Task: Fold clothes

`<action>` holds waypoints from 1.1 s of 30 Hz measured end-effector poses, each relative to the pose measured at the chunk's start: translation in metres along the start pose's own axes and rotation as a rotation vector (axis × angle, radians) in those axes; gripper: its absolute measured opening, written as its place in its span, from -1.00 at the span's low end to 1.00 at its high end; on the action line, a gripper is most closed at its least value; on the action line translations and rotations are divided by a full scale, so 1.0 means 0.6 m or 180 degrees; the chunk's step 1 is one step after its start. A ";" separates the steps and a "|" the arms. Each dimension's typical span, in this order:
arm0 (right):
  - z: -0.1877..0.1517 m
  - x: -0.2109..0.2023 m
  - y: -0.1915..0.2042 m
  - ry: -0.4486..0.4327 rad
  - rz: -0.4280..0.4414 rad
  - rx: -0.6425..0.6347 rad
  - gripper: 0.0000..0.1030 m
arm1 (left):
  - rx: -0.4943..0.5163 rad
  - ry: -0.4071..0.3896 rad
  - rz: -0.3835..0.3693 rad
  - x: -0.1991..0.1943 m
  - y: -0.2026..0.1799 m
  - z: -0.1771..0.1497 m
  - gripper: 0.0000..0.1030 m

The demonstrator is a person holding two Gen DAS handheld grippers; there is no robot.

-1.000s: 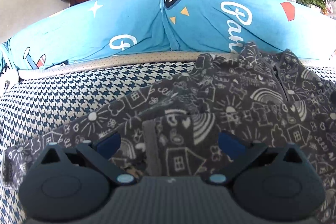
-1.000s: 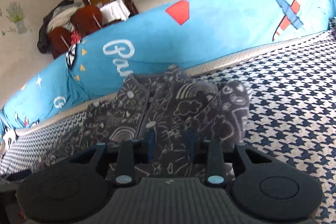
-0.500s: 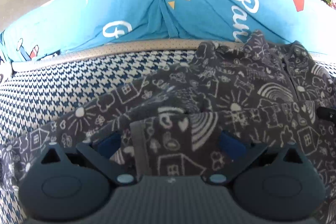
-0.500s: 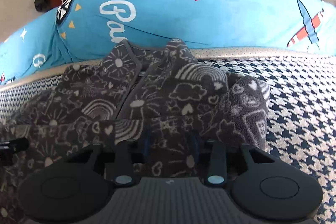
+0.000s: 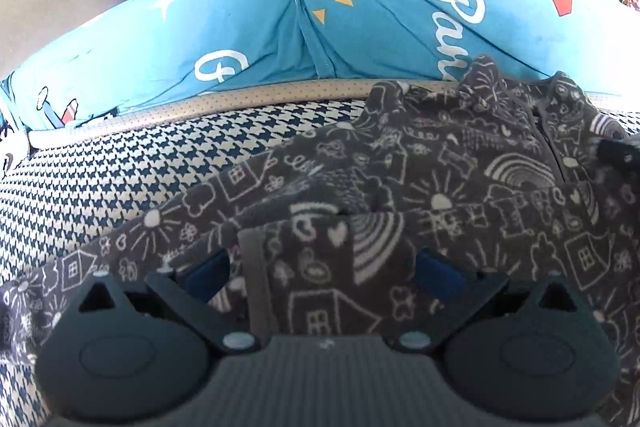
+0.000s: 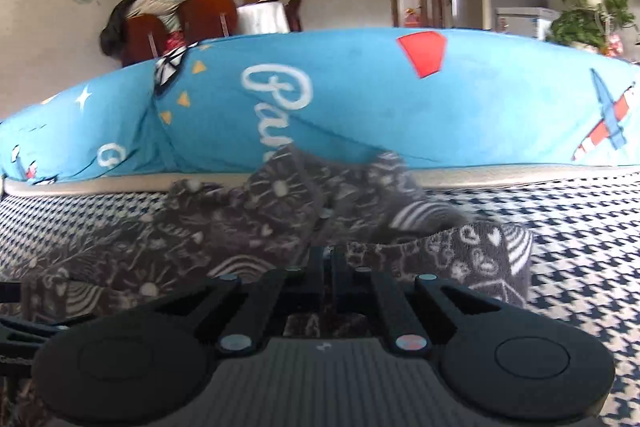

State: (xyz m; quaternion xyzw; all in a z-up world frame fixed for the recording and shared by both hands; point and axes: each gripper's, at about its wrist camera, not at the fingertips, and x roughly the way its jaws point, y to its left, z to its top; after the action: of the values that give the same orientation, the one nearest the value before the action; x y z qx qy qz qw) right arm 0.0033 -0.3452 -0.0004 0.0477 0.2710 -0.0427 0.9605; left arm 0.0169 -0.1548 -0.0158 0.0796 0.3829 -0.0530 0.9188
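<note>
A dark grey fleece garment [image 5: 440,187] with white doodle print lies spread on the houndstooth cushion [image 5: 100,187]. My left gripper [image 5: 322,273] sits low over its near folded edge. Its blue pads [image 5: 208,271] stand wide apart, with the grey hem and a flap of fleece lying loosely between them. In the right wrist view the same garment [image 6: 240,227] is bunched against the blue backrest. My right gripper [image 6: 328,255] has its jaws closing, the fingers almost together, pinching a fold of the fleece at the tips. A loop of cloth [image 6: 480,251] stands up just right of it.
A long blue cartoon-print backrest cushion [image 5: 280,27] runs across behind the garment, with beige piping [image 5: 200,107] at its foot. Bare houndstooth fabric [image 6: 580,227] stretches to the right. Chairs [image 6: 200,23], a fridge and a plant [image 6: 588,7] stand in the room beyond.
The right gripper's fingers went from part-open around the fleece to nearly together on it, and its view rolled level. The left gripper has stayed wide apart over the hem.
</note>
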 end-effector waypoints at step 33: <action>0.002 -0.012 -0.211 0.0315 -0.0357 0.1554 -0.10 | -0.0047 0.0000 0.0023 0.002 -0.002 -0.002 1.00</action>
State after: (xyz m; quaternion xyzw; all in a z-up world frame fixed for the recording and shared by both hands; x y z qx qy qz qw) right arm -0.0160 -0.4702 -0.0044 0.2651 0.3015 -0.1576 0.9022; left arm 0.0166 -0.1561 -0.0174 0.0742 0.3830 -0.0467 0.9196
